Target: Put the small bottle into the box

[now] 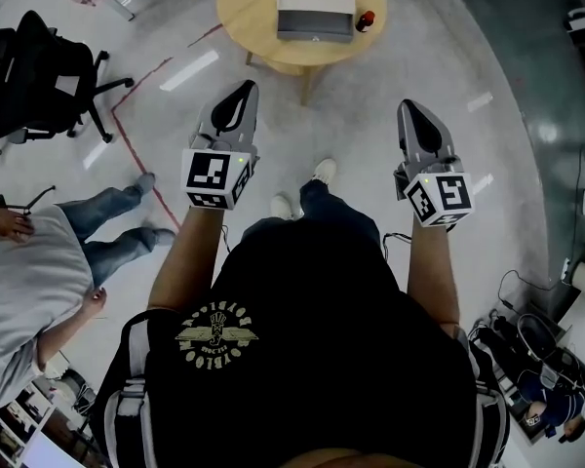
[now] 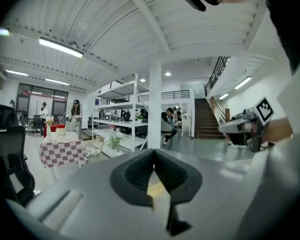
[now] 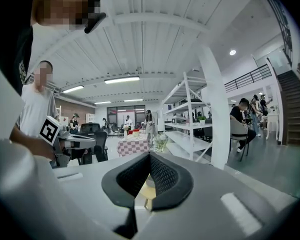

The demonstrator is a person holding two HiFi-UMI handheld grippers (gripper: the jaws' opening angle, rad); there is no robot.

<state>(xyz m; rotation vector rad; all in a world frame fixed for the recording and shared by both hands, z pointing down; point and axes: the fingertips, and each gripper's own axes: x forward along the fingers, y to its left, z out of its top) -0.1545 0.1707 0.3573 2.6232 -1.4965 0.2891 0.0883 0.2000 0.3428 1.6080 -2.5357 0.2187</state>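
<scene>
The reach had not begun; the left gripper [image 1: 242, 91] and right gripper [image 1: 410, 107] stood closed and empty; the small bottle [image 1: 367, 19] sat well ahead of both, beside the box [image 1: 315, 8], so the next move likely called for stepping closer and opening one.

Ceiling strip lights [image 2: 60, 48] brighten the hall, glare streaks the floor [image 1: 190, 69], and fisheye edges darken and bend.

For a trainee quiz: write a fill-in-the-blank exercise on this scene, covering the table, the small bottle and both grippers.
1. The box sits on a ____ wooden table.
2. The small bottle stands on the table outside the box, at its ____ side in the head view.
3. The left gripper and the right gripper, held away from the table, both have jaws that are ____.

Missing words: round; right; shut.
</scene>
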